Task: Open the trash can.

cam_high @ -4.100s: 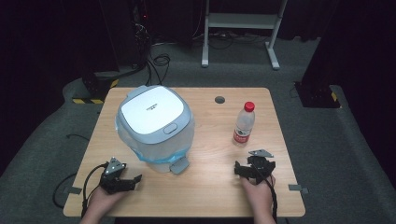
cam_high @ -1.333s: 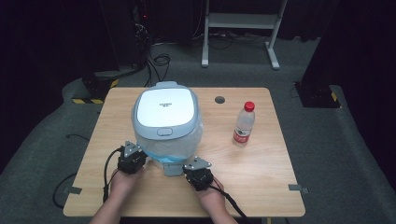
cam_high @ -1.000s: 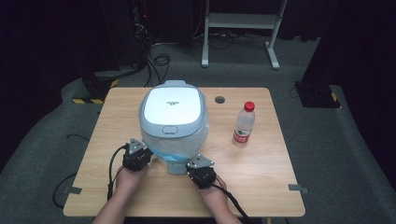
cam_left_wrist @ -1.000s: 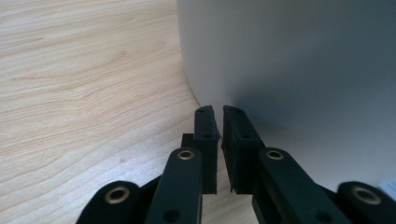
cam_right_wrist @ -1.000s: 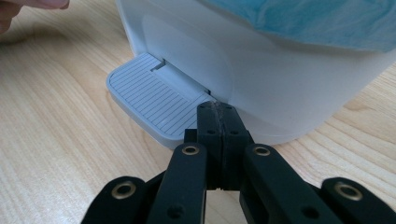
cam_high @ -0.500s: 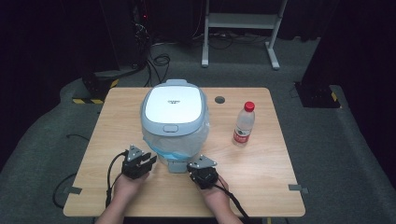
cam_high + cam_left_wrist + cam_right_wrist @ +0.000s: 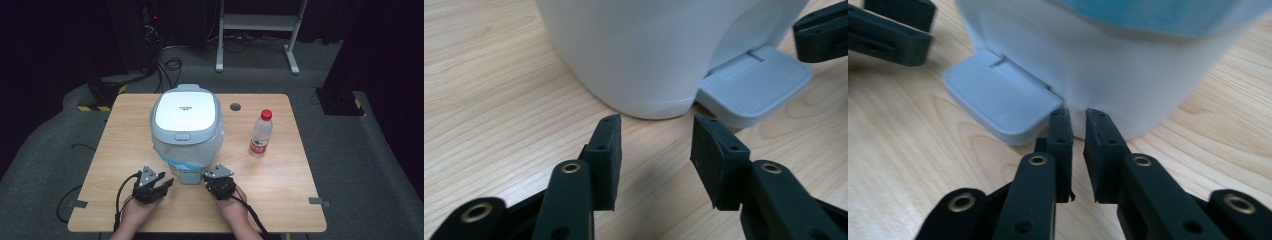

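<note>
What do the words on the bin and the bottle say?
White lid of the pale blue pedal bin: a small dark line of print near its back edge, too blurred to read.
Red label on the clear plastic bottle with the red cap: print too small to read.
Nothing else carries writing.

The right gripper (image 7: 1078,117) rests low over the wooden table (image 7: 908,165), its jaws slightly parted with nothing between them, tips just before the white bin (image 7: 1108,75), right of the bin's grey pedal (image 7: 998,100). The other gripper (image 7: 890,30) lies beyond the pedal.
</note>
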`<state>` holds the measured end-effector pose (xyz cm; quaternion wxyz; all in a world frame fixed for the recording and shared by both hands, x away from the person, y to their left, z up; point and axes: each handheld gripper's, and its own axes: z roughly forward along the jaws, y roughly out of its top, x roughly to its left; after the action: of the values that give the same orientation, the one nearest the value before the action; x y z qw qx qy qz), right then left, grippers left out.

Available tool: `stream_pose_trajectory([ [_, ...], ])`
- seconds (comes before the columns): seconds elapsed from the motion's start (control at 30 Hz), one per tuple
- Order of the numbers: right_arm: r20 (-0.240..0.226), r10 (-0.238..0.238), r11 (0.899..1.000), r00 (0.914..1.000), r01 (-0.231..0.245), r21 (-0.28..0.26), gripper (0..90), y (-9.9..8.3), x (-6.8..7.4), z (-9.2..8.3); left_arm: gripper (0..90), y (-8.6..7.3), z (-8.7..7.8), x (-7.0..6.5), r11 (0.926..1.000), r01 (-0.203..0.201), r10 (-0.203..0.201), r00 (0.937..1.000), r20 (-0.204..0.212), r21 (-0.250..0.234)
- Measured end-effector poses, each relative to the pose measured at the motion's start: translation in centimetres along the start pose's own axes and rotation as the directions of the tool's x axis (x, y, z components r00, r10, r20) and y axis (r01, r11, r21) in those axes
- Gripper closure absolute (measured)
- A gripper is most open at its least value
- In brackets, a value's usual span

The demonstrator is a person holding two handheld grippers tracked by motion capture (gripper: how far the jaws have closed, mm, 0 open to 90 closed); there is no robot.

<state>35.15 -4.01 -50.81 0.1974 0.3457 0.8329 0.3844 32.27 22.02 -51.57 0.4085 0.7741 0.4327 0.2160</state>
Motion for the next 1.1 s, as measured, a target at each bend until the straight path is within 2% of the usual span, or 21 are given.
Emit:
stream_pose_trajectory([
  [0.03,0.006,0.011,1.000,0.9999,-0.011,0.003,78.1,-0.2,-0.3,-0.4,51.7,0.1,-0.1,-0.4,1.0000,-0.006,0.006,0.9998,0.019,-0.005],
  [0.17,0.000,0.013,1.000,0.9999,-0.013,0.013,72.7,-1.4,-1.0,-1.7,46.6,0.1,-0.4,-0.8,0.9999,0.002,-0.002,0.9990,0.044,-0.013],
  [0.37,0.044,0.030,0.998,0.9986,-0.033,0.052,69.7,-4.0,-2.7,-3.5,43.1,0.4,-0.7,-1.5,0.9974,0.008,-0.003,0.9970,0.078,-0.071],
  [0.43,0.056,0.052,0.997,0.9971,-0.054,0.047,69.2,-4.4,-3.2,-3.9,43.4,0.7,-0.6,-1.8,0.9966,-0.004,0.012,0.9952,0.098,-0.083],
  [0.57,0.070,0.083,0.996,0.9941,-0.085,0.031,68.6,-4.9,-4.0,-4.4,42.0,1.2,-0.1,-2.8,0.9944,-0.023,0.033,0.9947,0.097,-0.103],
  [0.7,0.074,0.098,0.995,0.9924,-0.100,0.019,68.4,-5.1,-4.4,-4.9,44.9,1.7,0.8,-3.7,0.9936,-0.038,0.050,0.9921,0.115,-0.107],
  [0.8,0.075,0.105,0.994,0.9916,-0.107,0.020,68.4,-5.2,-4.5,-5.0,48.6,1.9,1.2,-4.1,0.9925,-0.061,0.072,0.9917,0.106,-0.106],
  [0.9,0.079,0.112,0.993,0.9906,-0.113,0.018,68.1,-5.4,-4.7,-5.1,54.2,2.1,1.9,-4.4,0.9947,-0.052,0.061,0.9934,0.097,-0.089],
  [1.0,0.080,0.113,0.993,0.9903,-0.115,0.018,67.9,-5.5,-4.7,-5.2,60.3,2.5,2.6,-4.5,0.9981,-0.025,0.030,0.9964,0.079,-0.057],
  [1.1,0.081,0.110,0.994,0.9906,-0.112,0.017,67.7,-5.5,-4.7,-5.2,60.0,2.6,2.9,-4.6,0.9986,-0.025,0.029,0.9966,0.077,-0.046],
])
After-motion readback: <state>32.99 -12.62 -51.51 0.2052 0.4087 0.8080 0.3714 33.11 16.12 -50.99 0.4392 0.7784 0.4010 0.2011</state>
